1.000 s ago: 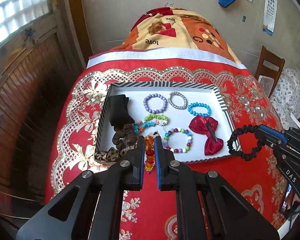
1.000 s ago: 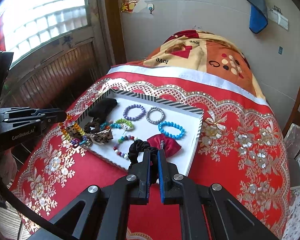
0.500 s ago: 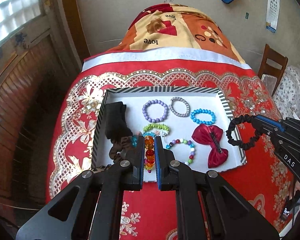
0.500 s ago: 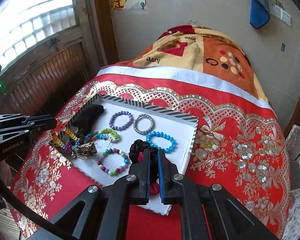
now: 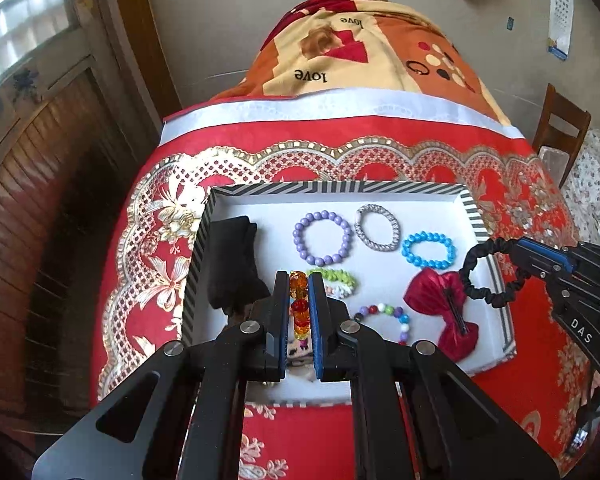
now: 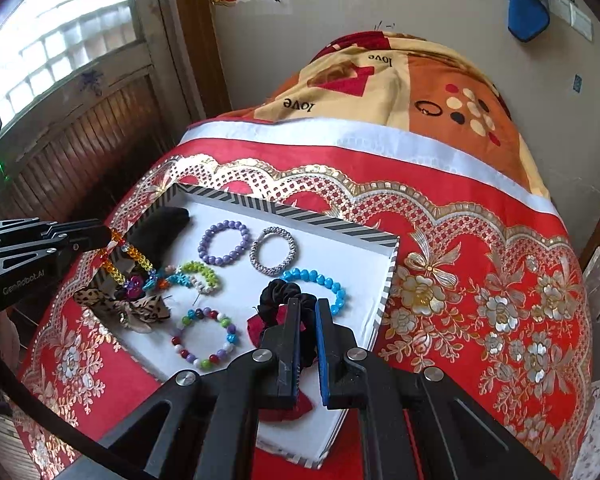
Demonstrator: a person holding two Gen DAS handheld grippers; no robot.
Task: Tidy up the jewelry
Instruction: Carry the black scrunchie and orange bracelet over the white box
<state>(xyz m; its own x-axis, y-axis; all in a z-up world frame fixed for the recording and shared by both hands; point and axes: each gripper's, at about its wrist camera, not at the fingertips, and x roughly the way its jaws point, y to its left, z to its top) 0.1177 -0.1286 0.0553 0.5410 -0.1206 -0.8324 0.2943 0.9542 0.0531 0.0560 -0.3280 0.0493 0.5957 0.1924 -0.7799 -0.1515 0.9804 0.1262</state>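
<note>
Both hand-held grippers hold jewelry over the striped tray (image 5: 474, 216) on the red-clothed desk (image 5: 380, 148).

The left wrist view shows the left hand-held gripper (image 5: 299, 300) clamped narrowly on an orange-and-red bead bracelet (image 5: 299, 305); only the right wrist view shows that bracelet's multicoloured loop hanging over the leopard-print scrunchie (image 6: 140, 306) at the tray's 9 o'clock edge. The right hand-held gripper (image 6: 307, 322) pinches a black scrunchie (image 6: 278, 294) above the red bow (image 5: 440, 312), which its fingers largely block in its own view. Purple bracelet (image 5: 322, 238), silver bracelet (image 5: 378, 227) and blue bracelet (image 5: 429, 250) lie toward 12 o'clock, apart. A black cloth (image 5: 230, 264) lies at the tray's 9 o'clock side.
</note>
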